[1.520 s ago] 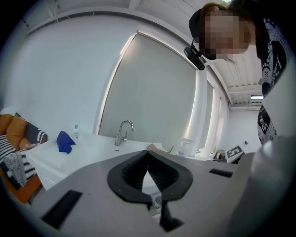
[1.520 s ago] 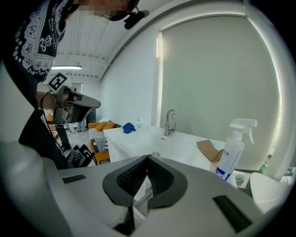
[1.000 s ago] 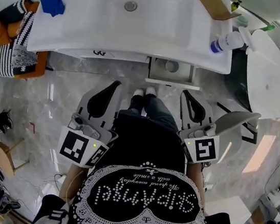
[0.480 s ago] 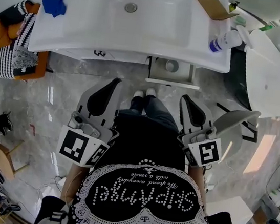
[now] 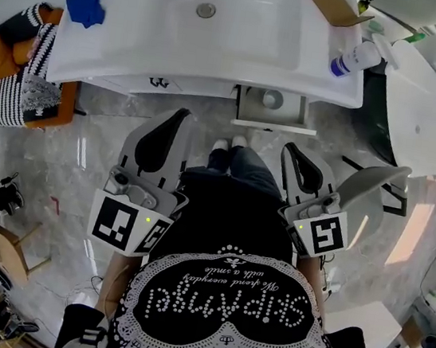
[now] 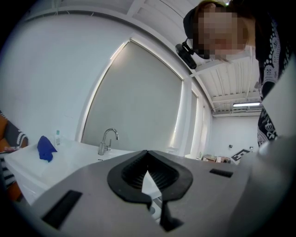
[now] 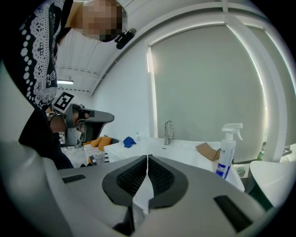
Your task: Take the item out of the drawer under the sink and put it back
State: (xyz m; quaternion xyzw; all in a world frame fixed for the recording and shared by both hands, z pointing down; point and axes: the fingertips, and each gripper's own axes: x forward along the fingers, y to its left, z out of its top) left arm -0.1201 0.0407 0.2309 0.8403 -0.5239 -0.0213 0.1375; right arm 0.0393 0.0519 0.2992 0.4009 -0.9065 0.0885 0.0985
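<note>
Two tools, left gripper (image 5: pixel 179 119) and right gripper (image 5: pixel 292 151), both clenched empty, are held well short of the open drawer (image 5: pixel 274 124) under the sink (image 5: pixel 220 45), wherein a round grey item (image 5: pixel 272 99) lies; jaws are best parted before reaching in.

The round item (image 5: pixel 273 99) in the drawer (image 5: pixel 274 126) is too small to identify.

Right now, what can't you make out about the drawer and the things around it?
Round item in the open drawer: head view, too small to identify.
Drawer's back: head view, hidden under the sink counter edge.
Spray bottle label: right gripper view, print too small to read.
</note>
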